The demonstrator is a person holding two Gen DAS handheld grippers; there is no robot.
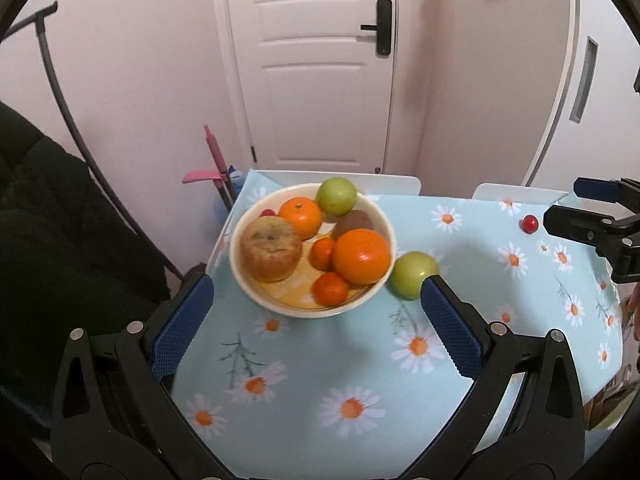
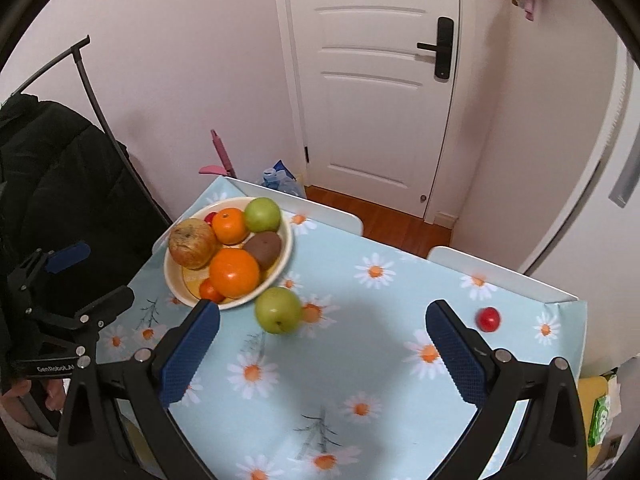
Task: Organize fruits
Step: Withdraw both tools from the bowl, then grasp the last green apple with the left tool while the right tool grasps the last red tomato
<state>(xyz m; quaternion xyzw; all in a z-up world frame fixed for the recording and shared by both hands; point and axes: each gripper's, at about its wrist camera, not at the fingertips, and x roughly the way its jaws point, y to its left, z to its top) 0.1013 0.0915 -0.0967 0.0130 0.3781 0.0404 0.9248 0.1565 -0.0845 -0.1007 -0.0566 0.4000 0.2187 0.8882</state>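
Both hand-held grippers spread apart, empty. My right hand-held gripper (image 2: pixel 322 322) should straddle green apple (image 2: pixel 278 310) beside bowl (image 2: pixel 286 250), squeeze gently, avoid nudging.

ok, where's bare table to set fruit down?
Free: cloth between the loose green apple and small red fruit, and the near strip toward both open grippers. Crowded: the bowl, full, with that apple right beside its rim.

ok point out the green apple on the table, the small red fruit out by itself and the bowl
green apple on the table (image 2: pixel 278 315), right wrist view, middle of its skin
small red fruit (image 2: pixel 488 319), right wrist view, its centre
bowl (image 1: pixel 240 276), left wrist view, outer wall at its left side
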